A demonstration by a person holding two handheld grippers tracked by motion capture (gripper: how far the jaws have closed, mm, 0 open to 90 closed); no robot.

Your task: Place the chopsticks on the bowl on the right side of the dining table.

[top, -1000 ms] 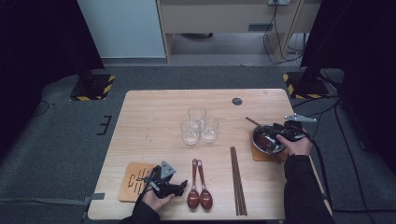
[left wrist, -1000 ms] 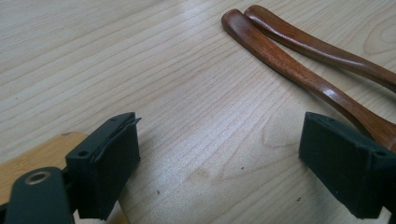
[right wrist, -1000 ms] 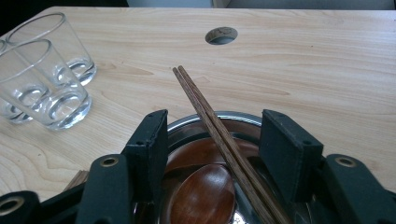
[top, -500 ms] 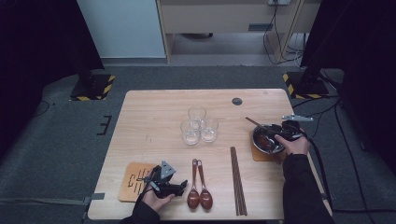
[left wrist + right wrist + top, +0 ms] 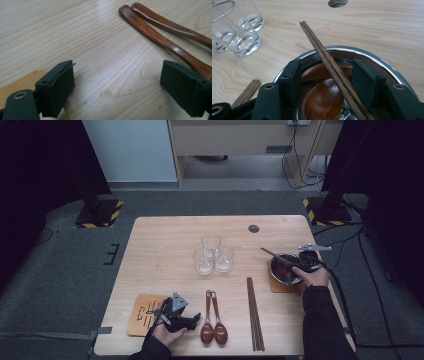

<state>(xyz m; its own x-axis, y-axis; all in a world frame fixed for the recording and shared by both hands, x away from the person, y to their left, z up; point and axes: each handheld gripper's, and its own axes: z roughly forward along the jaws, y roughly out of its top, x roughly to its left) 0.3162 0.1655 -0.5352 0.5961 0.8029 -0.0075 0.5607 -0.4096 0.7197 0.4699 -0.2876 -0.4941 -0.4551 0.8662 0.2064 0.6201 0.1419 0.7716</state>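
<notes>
Wooden chopsticks [image 5: 312,37] are lying across the steel bowl [image 5: 372,56], loose between the parted jaws of the right gripper [image 5: 329,65]. Nothing is changing since a second ago; the left gripper [image 5: 118,70] is idling wide beside the spoons [image 5: 155,35].

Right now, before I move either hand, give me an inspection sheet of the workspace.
Surface: wooden table, bare in the middle.
Job's things: metal bowl on a mat, holding wooden spoons, with a pair of chopsticks leaning across it.
Clutter: three glasses; two wooden spoons; second chopstick pair; bamboo coaster.
Grippers: right gripper open, jaws either side of the chopsticks in the bowl; left gripper open over bare wood beside the spoons.
Cables: one trails from the right gripper off the table edge.
Surroundings: grey carpet, dark stands.
</notes>
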